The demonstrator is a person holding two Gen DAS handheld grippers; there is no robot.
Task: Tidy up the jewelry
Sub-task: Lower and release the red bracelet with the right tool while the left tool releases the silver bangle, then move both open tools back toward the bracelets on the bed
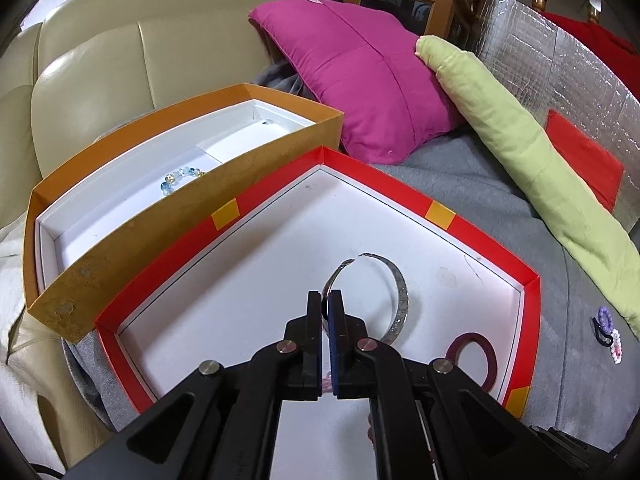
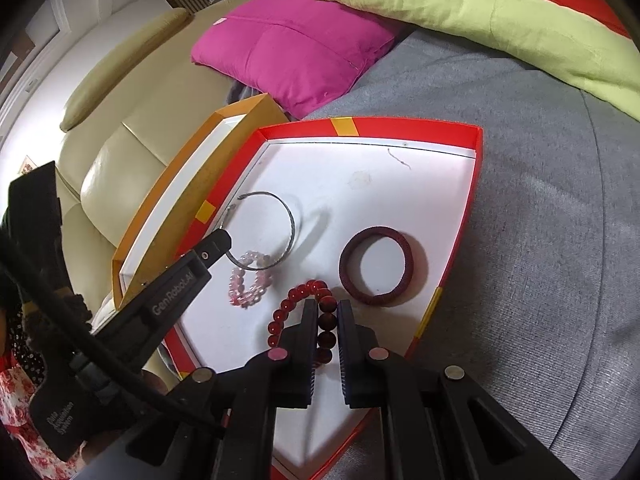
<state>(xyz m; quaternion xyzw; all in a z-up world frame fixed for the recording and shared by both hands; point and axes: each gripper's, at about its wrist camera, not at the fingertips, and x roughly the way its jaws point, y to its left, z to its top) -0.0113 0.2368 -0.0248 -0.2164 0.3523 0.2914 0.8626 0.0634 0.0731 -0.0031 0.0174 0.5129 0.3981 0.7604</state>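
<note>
Beneath the left gripper [image 1: 327, 298], pink beads [image 1: 327, 382] barely show.

Left hand-held gripper [image 1: 326, 298]: black fingers nearly together, pinched on the thin side of the silver bangle [image 1: 394, 300], tips low over the white floor of the red tray [image 1: 528, 320], near the tray's middle. From the right wrist view the same gripper [image 2: 222, 240] comes in from the tray's left edge, angled down, cable trailing behind it.

Right hand-held gripper [image 2: 325, 308]: fingers narrowly parted, clamped on the dark red bead bracelet [image 2: 320, 320], beads showing in the gap between the pads. It sits at the tray's near edge, pointing toward the far rim. Hands not visible.
</note>
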